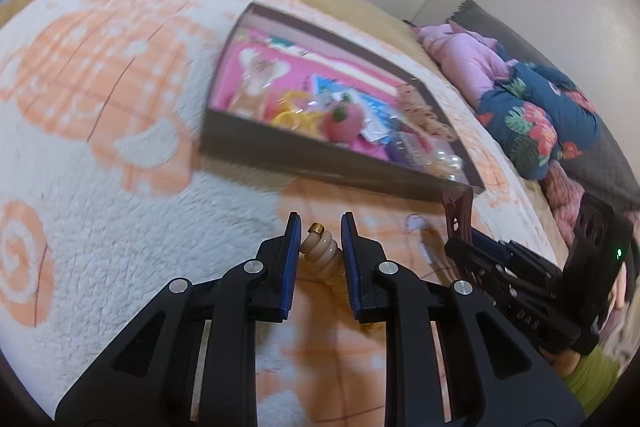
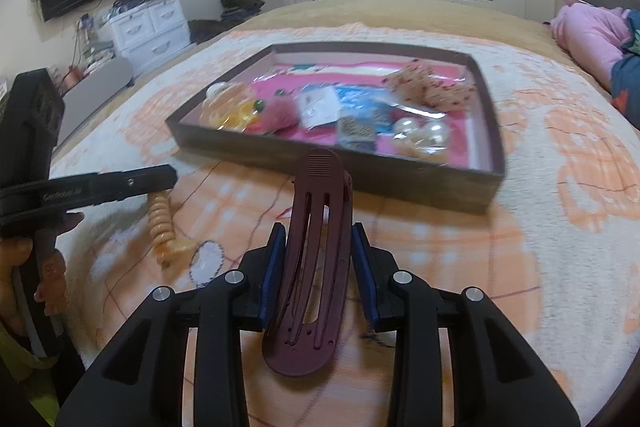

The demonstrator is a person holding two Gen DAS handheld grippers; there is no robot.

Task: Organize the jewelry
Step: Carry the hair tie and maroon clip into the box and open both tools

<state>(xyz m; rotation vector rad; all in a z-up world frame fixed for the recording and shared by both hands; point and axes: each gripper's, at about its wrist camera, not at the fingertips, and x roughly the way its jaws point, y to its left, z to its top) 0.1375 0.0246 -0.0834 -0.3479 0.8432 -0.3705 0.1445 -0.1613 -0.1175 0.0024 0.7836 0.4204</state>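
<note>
My left gripper [image 1: 320, 227] clamps a beige spiral hair tie [image 1: 322, 255]; my right gripper [image 2: 319, 239] grips a maroon hair clip [image 2: 316, 247] before the tray [image 2: 360, 179] on the bed.

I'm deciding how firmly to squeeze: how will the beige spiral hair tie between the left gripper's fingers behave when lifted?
The spiral hair tie looks like soft coiled plastic, so it will probably stretch and dangle rather than stay stiff. Its glossy coils may slip between the pads of the left hand-held gripper. It seems light and hardly fragile; the gold band at its tip looks rigid.
</note>
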